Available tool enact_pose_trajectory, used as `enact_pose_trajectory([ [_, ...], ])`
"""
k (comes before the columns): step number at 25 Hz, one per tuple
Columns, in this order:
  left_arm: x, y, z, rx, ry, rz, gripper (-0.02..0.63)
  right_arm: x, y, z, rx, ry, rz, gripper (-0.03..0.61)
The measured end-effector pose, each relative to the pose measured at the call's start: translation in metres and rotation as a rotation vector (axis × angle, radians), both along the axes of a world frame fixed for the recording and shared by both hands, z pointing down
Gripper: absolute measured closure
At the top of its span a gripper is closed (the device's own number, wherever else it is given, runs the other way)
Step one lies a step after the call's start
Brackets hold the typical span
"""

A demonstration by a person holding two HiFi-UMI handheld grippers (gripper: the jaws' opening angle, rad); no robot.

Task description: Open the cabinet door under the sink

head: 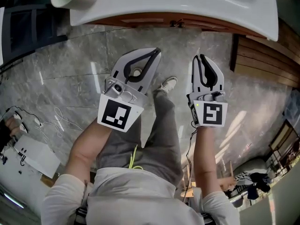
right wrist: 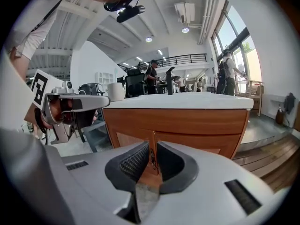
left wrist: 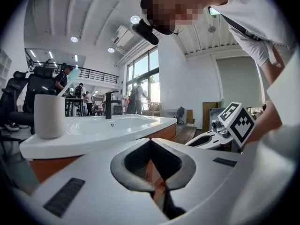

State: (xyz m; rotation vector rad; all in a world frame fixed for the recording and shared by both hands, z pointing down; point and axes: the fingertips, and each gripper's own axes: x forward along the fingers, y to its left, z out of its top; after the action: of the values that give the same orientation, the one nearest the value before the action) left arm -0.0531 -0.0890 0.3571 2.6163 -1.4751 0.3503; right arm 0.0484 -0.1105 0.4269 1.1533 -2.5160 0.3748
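Before wooden sink cabinet (right wrist: 187, 121), right tool (right wrist: 152, 143) barely ajar (empty).

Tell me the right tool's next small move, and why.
Probably ease the right tool forward to the handle at the seam of the cabinet doors: both doors look shut, the handle lines up between its slightly parted jaws, and the tool hangs short of it.

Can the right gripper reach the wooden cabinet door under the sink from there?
Probably yes. The right gripper points straight at the brown wooden cabinet door under the white sink, with nothing between them.
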Motion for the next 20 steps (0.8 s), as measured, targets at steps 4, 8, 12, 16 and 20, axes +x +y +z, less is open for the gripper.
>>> enact_pose_trajectory([
  [4,0.002,-0.007,0.040,0.001,-0.010,0.005,0.607,-0.007,-0.012,0.041,0.010,0.006,-0.019,0.541],
  [8,0.002,-0.009,0.066,0.015,-0.014,0.013,0.607,-0.015,-0.015,0.075,0.012,0.016,-0.038,0.541],
  [12,0.001,-0.011,0.095,0.016,-0.003,0.009,0.607,-0.024,-0.021,0.106,0.010,0.033,-0.059,0.540],
  [16,0.003,-0.014,0.127,0.022,0.012,0.016,0.607,-0.029,-0.030,0.137,0.024,0.026,-0.064,0.506],
  [20,0.002,-0.021,0.153,0.043,0.020,0.027,0.607,-0.035,-0.042,0.166,0.049,0.043,-0.071,0.483],
])
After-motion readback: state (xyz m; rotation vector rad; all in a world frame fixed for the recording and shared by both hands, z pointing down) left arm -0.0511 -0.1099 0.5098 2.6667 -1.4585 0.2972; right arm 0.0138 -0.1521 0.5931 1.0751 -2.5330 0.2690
